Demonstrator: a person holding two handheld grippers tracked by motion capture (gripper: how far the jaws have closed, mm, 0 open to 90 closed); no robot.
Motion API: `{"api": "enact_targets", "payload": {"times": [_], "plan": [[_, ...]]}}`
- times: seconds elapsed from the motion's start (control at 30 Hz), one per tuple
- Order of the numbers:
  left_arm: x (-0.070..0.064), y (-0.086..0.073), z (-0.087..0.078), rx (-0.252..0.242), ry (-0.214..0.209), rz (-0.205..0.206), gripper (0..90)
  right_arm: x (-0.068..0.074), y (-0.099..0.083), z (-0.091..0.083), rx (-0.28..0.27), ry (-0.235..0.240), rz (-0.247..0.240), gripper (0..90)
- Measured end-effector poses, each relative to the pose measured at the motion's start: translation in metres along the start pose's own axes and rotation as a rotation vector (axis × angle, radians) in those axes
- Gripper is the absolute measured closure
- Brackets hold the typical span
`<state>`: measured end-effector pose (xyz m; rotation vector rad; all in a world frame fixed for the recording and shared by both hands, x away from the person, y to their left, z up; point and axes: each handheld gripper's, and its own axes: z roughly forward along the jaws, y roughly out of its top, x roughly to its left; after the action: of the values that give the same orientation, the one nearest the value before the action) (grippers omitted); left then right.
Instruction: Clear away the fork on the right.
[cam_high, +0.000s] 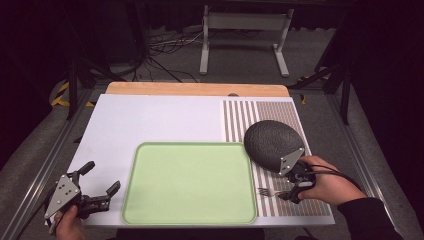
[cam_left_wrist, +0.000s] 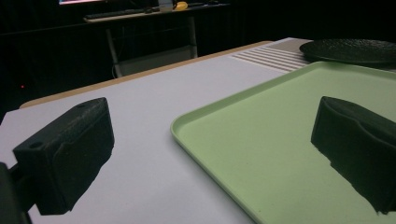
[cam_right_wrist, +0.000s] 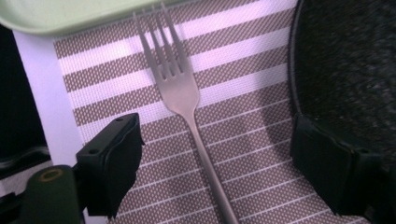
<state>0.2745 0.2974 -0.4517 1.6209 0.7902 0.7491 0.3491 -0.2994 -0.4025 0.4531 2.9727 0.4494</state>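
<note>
High view: a white table (cam_high: 150, 120) carries a green tray (cam_high: 190, 182) at near centre and a striped placemat (cam_high: 240, 120) on its right side. A dark round plate (cam_high: 272, 142) lies on the placemat, just beyond the tray's far right corner. The right gripper (cam_high: 291, 194), held in the person's right hand (cam_high: 330, 182), sits low over the near part of the placemat. A fork (cam_high: 267, 192) lies there, tines pointing left toward the tray, its handle running under the gripper. The left gripper (cam_high: 102, 182) is at the near left corner of the table, just left of the tray, jaws spread wide and holding nothing.

Left gripper view: both jaws stand far apart, one over the bare table (cam_left_wrist: 149, 116), the other over the tray (cam_left_wrist: 261, 140). The plate (cam_left_wrist: 350, 50) shows at far right.

Right gripper view: the fork (cam_right_wrist: 180, 88) lies flat on the placemat (cam_right_wrist: 233, 121), tines near the tray edge (cam_right_wrist: 56, 14), handle passing between the jaws. The jaws are wide, one on either side of the handle, neither touching it. The plate (cam_right_wrist: 345, 60) lies just right of the fork.
</note>
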Motion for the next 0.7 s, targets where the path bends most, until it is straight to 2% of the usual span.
{"api": "enact_targets", "payload": {"times": [0.2, 0.27, 0.43, 0.6, 0.7], "plan": [[-0.0001, 0.0000, 0.0001, 0.001, 0.000, 0.001, 0.0, 0.0016, 0.0002, 0.0050, 0.069, 0.040, 0.003, 19.1], [0.0000, -0.0001, 0.0000, 0.001, 0.000, -0.001, 0.0, 0.0017, 0.0000, 0.0068, 0.095, 0.051, -0.011, 19.2], [0.0000, 0.0000, 0.0002, 0.003, -0.001, 0.001, 0.0, 0.0014, 0.0008, 0.0065, 0.102, 0.052, -0.020, 19.6], [-0.0001, -0.0001, 0.0000, 0.001, -0.001, 0.000, 0.0, 0.0004, 0.0016, 0.0073, 0.106, 0.054, -0.036, 25.8], [0.0002, -0.0001, 0.0002, 0.005, -0.002, 0.000, 0.0, -0.0002, 0.0034, 0.0072, 0.120, 0.052, -0.101, 37.7]]}}
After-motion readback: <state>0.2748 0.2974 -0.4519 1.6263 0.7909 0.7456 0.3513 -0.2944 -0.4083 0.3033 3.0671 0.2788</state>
